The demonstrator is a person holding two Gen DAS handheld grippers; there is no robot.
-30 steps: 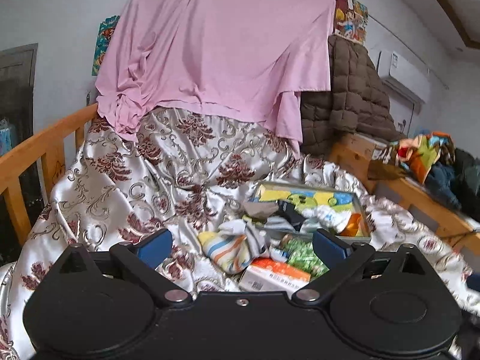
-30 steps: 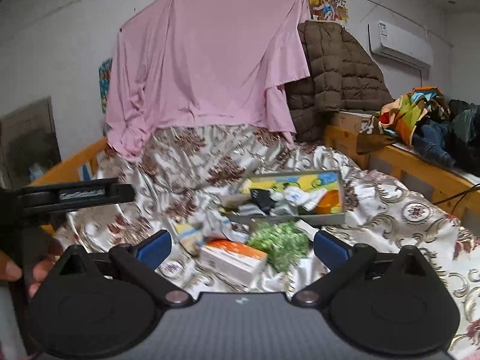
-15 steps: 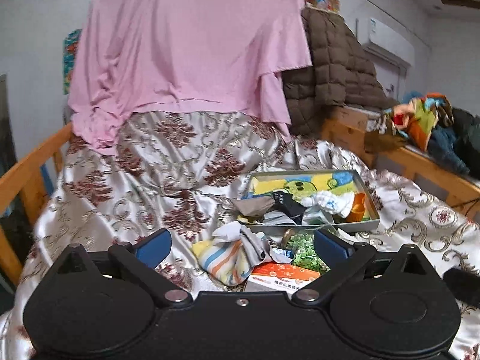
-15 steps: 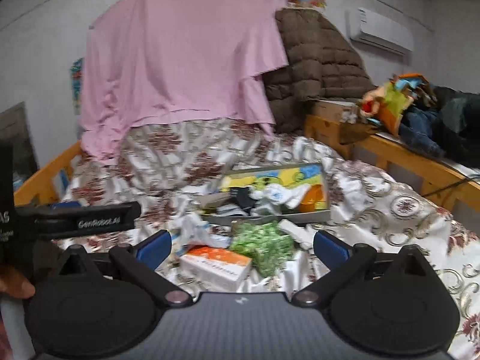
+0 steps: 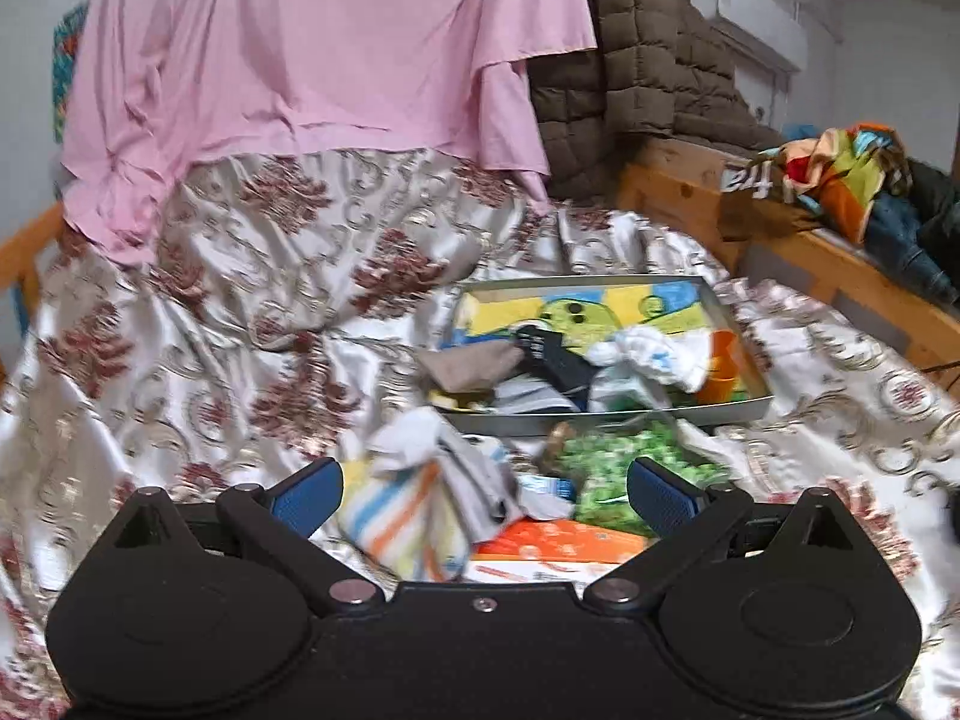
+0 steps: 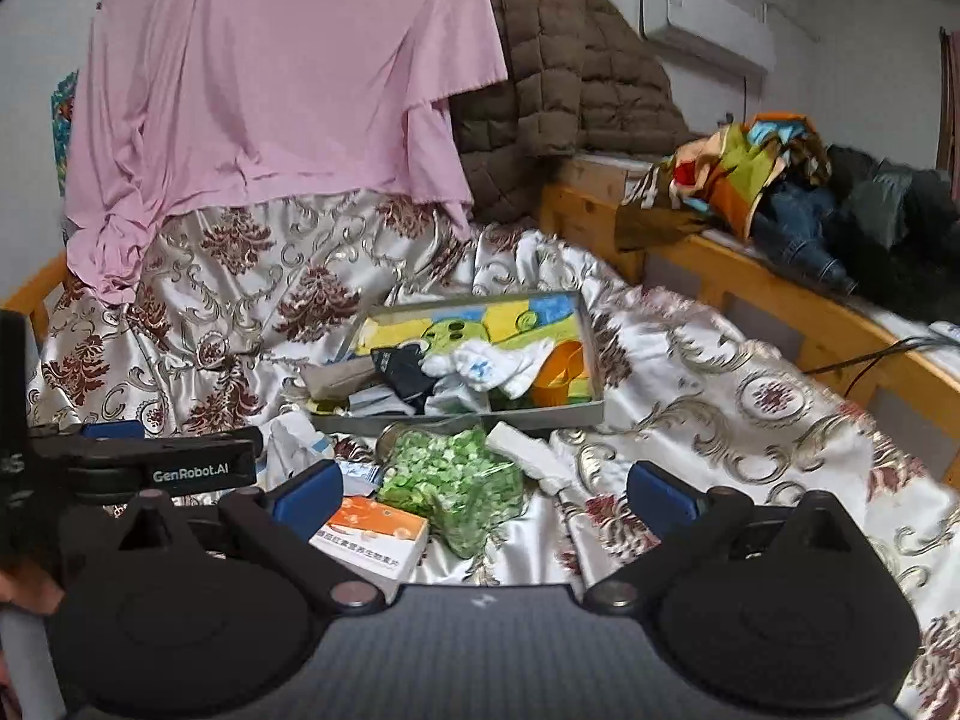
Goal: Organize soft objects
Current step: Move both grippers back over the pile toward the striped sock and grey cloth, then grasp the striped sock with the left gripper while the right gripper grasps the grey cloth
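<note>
Both the left gripper (image 5: 485,489) and the right gripper (image 6: 485,489) hover spread wide, grasping nothing. A striped, bunched fabric bundle (image 5: 414,510) lies just in front of the shallow grey cartoon-printed tray (image 5: 606,411), beside a green crinkly bag (image 6: 453,483).

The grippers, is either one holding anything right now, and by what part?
Nothing is held. The left gripper is open above the striped cloth, and the right gripper is open above the green bag.
</note>
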